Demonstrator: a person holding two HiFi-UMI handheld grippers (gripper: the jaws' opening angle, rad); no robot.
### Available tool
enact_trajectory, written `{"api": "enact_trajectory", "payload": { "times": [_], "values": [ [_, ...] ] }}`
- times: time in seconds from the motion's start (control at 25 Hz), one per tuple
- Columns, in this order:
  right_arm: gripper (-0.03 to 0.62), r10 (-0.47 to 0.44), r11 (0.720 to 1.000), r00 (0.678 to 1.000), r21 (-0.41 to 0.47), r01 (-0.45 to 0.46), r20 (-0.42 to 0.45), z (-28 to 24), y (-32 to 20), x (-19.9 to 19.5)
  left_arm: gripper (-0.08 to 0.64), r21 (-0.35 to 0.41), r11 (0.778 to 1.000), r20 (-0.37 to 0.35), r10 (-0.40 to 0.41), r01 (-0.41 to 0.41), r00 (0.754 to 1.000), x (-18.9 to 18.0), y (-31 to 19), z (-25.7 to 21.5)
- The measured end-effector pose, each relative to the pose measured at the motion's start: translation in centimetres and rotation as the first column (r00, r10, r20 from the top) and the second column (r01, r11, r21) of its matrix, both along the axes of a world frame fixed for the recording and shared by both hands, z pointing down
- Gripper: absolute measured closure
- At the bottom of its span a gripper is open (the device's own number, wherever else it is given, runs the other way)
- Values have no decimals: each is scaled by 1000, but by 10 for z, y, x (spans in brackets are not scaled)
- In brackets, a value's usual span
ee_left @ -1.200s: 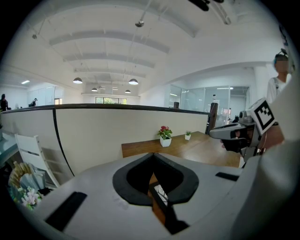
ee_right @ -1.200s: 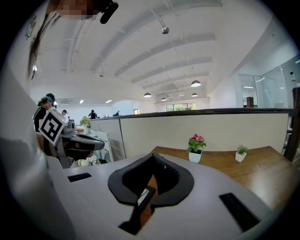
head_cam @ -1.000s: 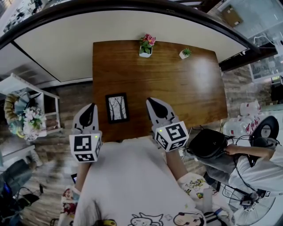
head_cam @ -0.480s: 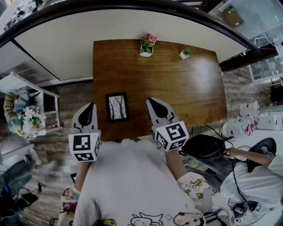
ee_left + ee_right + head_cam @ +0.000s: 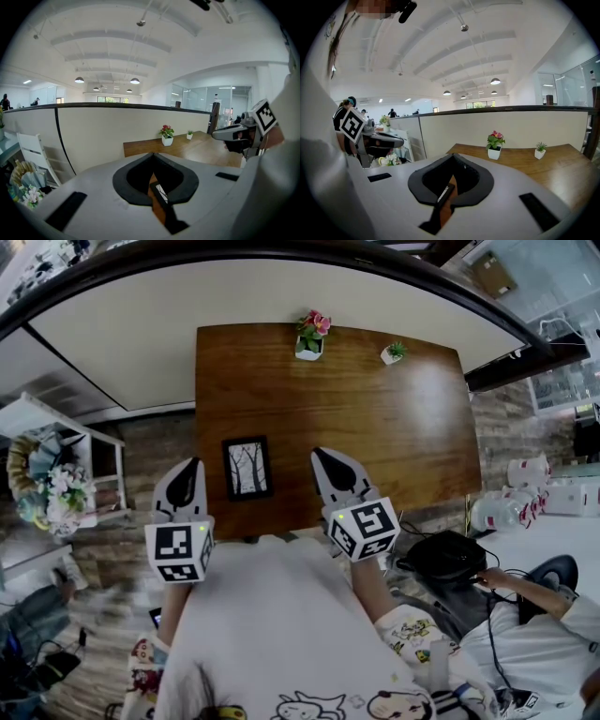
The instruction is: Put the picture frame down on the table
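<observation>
shelf (image 5: 37,418): white, far left on the floor, well apart from the table; a bunch of flowers (image 5: 58,495) sits by it.
left gripper (image 5: 189,471): held at the table's near left corner, tip angled slightly down; claw closed, the two jaws meeting at the tip, nothing between them.
picture frame (image 5: 247,468): lies flat on the table near its front edge, between the two grippers and apart from both; dark border, pale drawing of bare trees facing up. both gripper views show a slice of it through the gap behind the closed jaws.
flower pot (image 5: 310,337): white pot with pink blooms, upright at the table's far edge, well apart from the picture frame.
right gripper (image 5: 322,461): held over the table's front edge, just right of the picture frame; claw closed, jaws together, empty.
table (image 5: 384,427): brown wood, rectangular, its far edge against a pale partition.
small plant (image 5: 393,353): tiny white pot with green leaves, at the far edge, right of the flower pot.
bag (image 5: 442,554): black, off the table's right front corner.
person (image 5: 534,638): lower right, one hand touching the bag.
</observation>
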State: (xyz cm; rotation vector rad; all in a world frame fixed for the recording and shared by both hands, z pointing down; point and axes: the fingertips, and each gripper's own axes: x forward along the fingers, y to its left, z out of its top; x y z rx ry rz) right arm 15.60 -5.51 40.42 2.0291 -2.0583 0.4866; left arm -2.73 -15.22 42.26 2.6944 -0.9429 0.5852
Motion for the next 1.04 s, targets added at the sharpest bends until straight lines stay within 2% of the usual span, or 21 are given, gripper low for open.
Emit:
{"api": "enact_trajectory", "payload": {
  "times": [1.04],
  "values": [
    [594,1,1000,1000,-12,-1,5,6,5,6,557,-5,1000,8,5,-5,1000,7,4,2]
  ]
}}
